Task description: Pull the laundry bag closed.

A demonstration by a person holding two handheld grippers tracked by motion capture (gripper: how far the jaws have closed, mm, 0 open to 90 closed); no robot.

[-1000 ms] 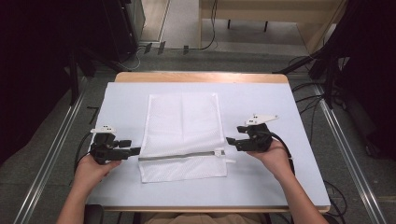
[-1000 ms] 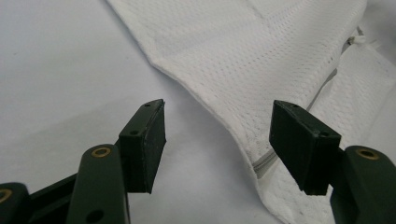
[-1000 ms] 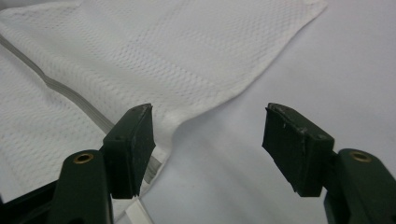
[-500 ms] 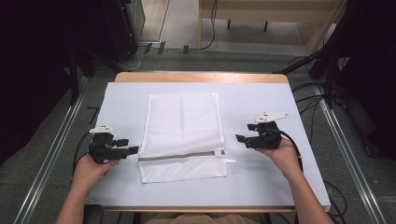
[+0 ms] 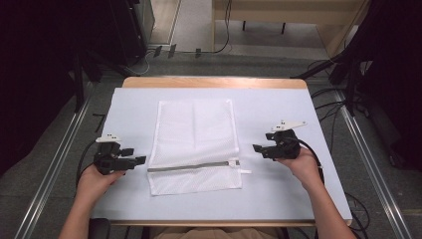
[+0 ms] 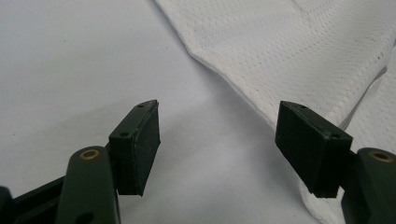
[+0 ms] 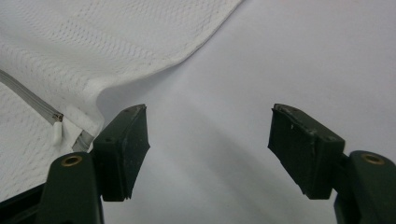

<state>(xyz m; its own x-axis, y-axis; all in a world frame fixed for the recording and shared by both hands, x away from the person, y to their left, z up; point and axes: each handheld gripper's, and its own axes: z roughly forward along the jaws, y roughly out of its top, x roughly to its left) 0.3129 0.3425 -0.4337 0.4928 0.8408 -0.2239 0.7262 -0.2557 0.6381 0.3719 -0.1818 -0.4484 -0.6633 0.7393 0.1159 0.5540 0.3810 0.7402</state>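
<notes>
A white mesh bag [image 5: 195,144] lies flat in the middle of the pale blue table [image 5: 278,104], its long side running away from the person. A grey zipper [image 5: 191,166] crosses it near the close end, with the pull tab [image 5: 234,162] sitting at the right edge of the bag. The left gripper [image 5: 135,161] rests low by the table just beside the bag's left edge, level with the zipper, held in the person's left hand [image 5: 94,181]. Its jaws stand wide apart with nothing between them, and in the left gripper view the bag's edge [image 6: 289,60] runs just past the far jaw. The right gripper [image 5: 259,148] sits off the bag's right side, near the zipper pull but apart from it, jaws also spread and empty. The right gripper view shows the small white tab [image 7: 57,132] beside its near jaw.
</notes>
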